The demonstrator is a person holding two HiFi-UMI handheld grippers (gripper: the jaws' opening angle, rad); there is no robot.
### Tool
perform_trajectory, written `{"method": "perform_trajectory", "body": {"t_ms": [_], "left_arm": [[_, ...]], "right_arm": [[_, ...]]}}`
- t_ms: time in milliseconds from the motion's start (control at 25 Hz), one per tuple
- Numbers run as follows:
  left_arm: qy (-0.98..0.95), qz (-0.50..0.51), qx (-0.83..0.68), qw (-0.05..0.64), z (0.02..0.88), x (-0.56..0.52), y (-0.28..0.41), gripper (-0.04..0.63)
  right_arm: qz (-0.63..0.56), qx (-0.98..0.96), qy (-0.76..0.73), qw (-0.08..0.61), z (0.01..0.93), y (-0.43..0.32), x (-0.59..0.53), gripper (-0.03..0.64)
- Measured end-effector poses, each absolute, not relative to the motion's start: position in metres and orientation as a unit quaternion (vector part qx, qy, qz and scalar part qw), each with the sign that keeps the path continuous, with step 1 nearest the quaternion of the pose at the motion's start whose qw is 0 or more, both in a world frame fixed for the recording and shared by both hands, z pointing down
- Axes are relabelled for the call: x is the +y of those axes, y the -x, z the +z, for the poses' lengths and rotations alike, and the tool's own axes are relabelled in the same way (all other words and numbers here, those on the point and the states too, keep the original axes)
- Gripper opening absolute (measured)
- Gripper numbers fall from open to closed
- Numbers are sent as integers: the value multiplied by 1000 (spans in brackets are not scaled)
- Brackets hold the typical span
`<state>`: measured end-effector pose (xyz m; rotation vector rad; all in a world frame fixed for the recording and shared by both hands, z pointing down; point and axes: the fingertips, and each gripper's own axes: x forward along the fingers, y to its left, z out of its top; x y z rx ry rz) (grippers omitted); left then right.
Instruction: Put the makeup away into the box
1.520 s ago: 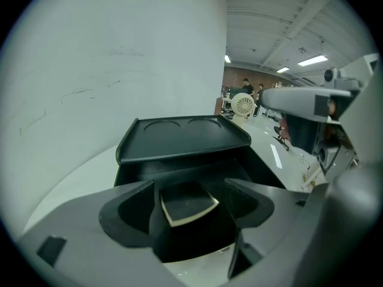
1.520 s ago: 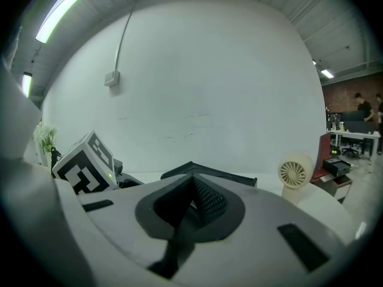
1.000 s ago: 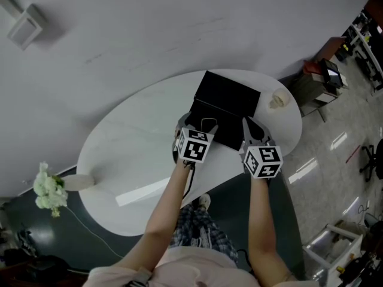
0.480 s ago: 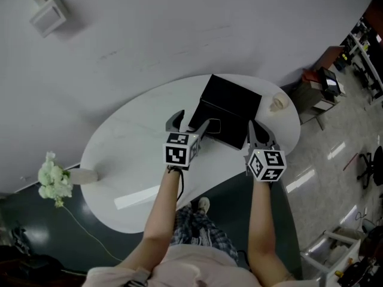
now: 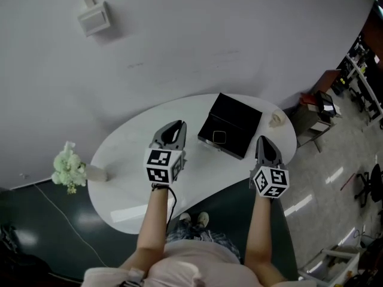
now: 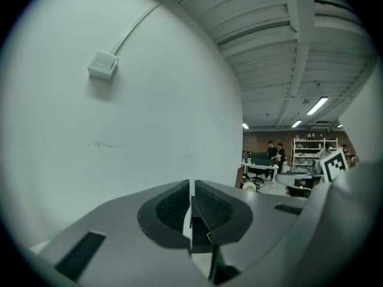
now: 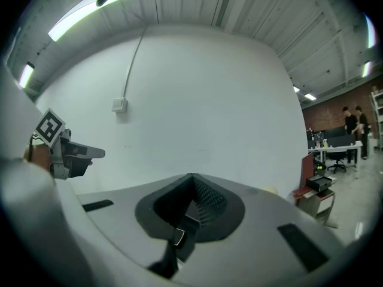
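A black box (image 5: 234,123) lies with its lid down on the white oval table (image 5: 128,154), a small metal clasp (image 5: 219,137) at its near edge. No makeup shows outside it. My left gripper (image 5: 177,125) hangs above the table to the left of the box. Its jaws are closing, nearly together (image 6: 192,187), with nothing between them. My right gripper (image 5: 264,140) is off the box's right near corner, shut and empty (image 7: 191,181). Both point roughly level at the white wall. A strip of the box shows below each pair of jaws.
A vase of pale flowers (image 5: 70,166) stands at the table's left end. At the table's far right edge sits a small beige object (image 5: 274,119). A low cabinet (image 5: 316,109) is beyond the table on the right. People (image 6: 274,151) stand far off.
Both grippers have lifted up and back from the box. The left one swung out to the left, and its wide-open jaws have come together.
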<state>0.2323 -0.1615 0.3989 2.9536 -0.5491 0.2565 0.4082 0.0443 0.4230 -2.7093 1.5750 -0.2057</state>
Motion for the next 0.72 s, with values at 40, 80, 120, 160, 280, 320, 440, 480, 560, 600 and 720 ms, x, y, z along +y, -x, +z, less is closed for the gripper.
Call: {"method": "perform_trajectory", "body": {"t_ms": [40, 80, 120, 160, 280, 320, 440, 480, 560, 600, 720], "left_arm": [[-978, 85, -184, 58, 394, -162, -224, 43], [-977, 84, -188, 54, 390, -163, -216, 39], [-976, 81, -194, 50, 387, -164, -208, 34], [-976, 77, -200, 48, 385, -166, -199, 31], [-975, 53, -211, 43, 376, -169, -177, 27], [-975, 44, -213, 40, 373, -170, -171, 26], [-974, 19, -222, 34, 367, -172, -156, 26], [-974, 12, -225, 34, 366, -172, -151, 26], [-973, 5, -227, 30, 364, -172, -146, 26], [-973, 6, -227, 28, 365, -171, -144, 26], [-974, 12, -227, 27, 370, -170, -143, 26]], "right_arm": [[-61, 497, 866, 6, 418, -406, 49, 14], [-56, 493, 868, 12, 414, -404, 55, 15], [-52, 489, 870, 17, 411, -402, 60, 14], [-49, 487, 872, 20, 409, -400, 65, 15], [-35, 486, 873, 19, 404, -395, 72, 15], [-30, 485, 874, 19, 401, -395, 74, 14], [-18, 485, 874, 23, 395, -392, 78, 15], [-16, 487, 873, 23, 393, -391, 77, 14], [-11, 488, 872, 24, 390, -388, 77, 15], [-8, 489, 872, 24, 388, -387, 77, 14], [-2, 491, 870, 28, 384, -384, 74, 15]]}}
